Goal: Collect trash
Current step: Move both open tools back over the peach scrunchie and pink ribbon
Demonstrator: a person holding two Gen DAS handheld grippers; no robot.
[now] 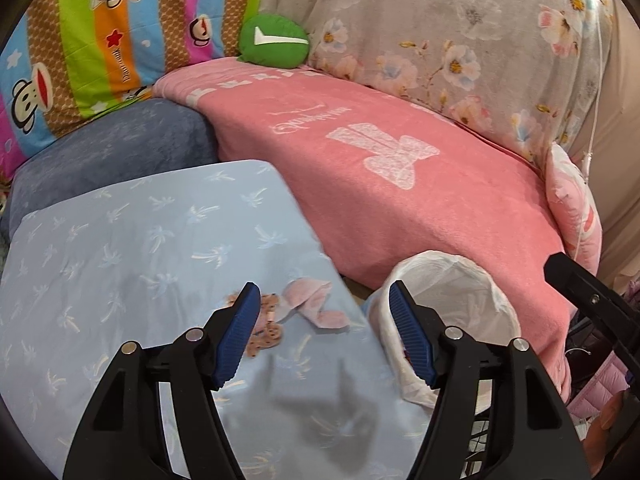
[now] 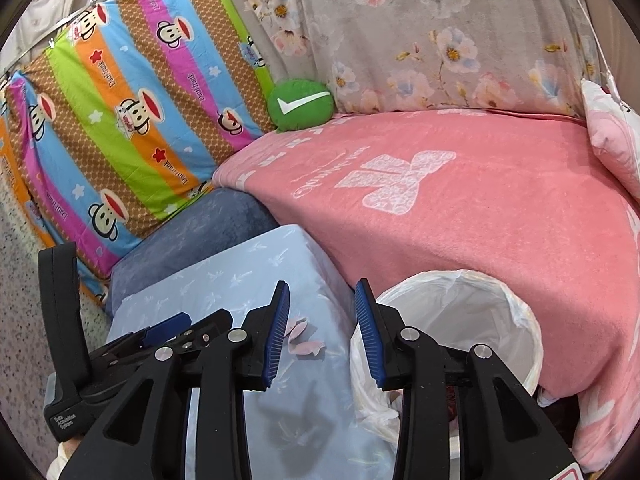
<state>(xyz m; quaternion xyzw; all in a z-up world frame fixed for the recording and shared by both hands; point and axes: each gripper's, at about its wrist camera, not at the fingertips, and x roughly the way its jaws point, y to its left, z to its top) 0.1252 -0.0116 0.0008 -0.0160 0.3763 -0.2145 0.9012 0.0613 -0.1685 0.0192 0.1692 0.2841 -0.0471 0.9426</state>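
- Pale blue cloth with a palm-tree print covers the cushion (image 1: 132,248) that fills the lower left of the left wrist view; every place below is given from this cushion.
- On its near right part lie two scraps of trash: a crumpled pink wrapper (image 1: 316,304) and, just left of it, a brown spotted wrapper (image 1: 264,328).
- The left gripper (image 1: 324,334) hangs above that part of the cushion with its jaws wide apart and nothing between them; its left pad (image 1: 238,336) partly hides the brown wrapper.
- Just off the cushion's right edge stands a bin lined with a white bag (image 1: 452,300), and past the cushion a pink blanket (image 1: 400,184) is spread.
- Behind the cushion lies a dark blue pillow (image 1: 120,148).
- In the right wrist view the cushion (image 2: 240,276) sits at lower centre, with the pink wrapper (image 2: 302,338) on it.
- The right gripper (image 2: 322,334) is above the cushion's right edge, its jaws narrowly parted and empty.
- The bin (image 2: 480,312) stands to the cushion's right, and the left gripper (image 2: 168,330) shows over its left part.
- Far behind the cushion a green round pillow (image 2: 300,106) leans against hung sheets.
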